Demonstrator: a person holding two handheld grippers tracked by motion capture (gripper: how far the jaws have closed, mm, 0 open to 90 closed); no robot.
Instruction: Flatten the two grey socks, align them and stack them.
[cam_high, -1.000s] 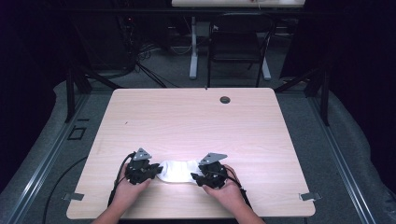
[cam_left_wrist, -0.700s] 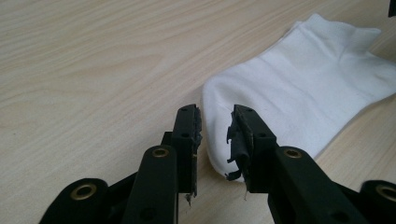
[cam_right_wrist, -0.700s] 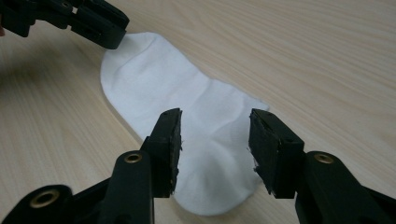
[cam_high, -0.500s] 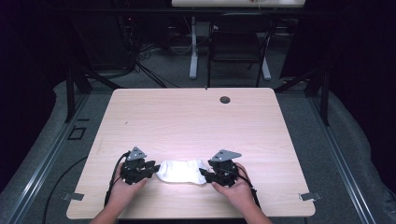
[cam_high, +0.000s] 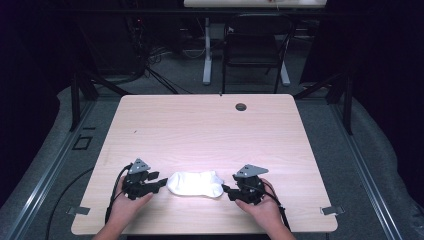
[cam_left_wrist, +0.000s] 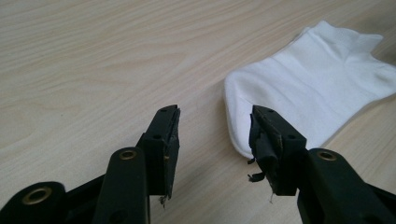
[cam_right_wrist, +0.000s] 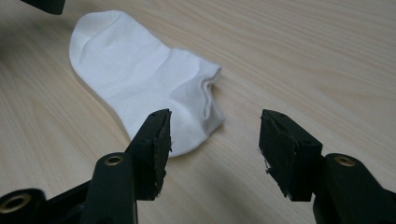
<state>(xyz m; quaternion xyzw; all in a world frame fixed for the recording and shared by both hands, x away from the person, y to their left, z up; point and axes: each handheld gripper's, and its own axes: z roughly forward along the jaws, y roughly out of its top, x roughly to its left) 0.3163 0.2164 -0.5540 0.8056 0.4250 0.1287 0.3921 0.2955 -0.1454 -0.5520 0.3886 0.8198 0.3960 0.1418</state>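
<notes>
A white ankle sock (cam_high: 196, 183) lies flat on the wooden table (cam_high: 210, 130) near its front edge, toe to the left and cuff to the right. My left gripper (cam_high: 161, 184) sits just left of the toe, open, and holds nothing. In the left gripper view the sock (cam_left_wrist: 313, 88) lies by the right jaw of the left gripper (cam_left_wrist: 215, 122). My right gripper (cam_high: 225, 190) rests just right of the cuff, open and empty. In the right gripper view the sock (cam_right_wrist: 144, 74) lies ahead and to the left of the right gripper (cam_right_wrist: 215, 125).
A small dark round grommet (cam_high: 241, 106) sits near the table's far edge. Beyond the table stand a black chair (cam_high: 252, 47) and a desk leg (cam_high: 206, 50) on grey floor. Metal clips (cam_high: 330, 210) stick out at the front corners.
Both grippers have let go of the sock and drawn apart, the right one farther right. The sock now lies spread out flat between them.
</notes>
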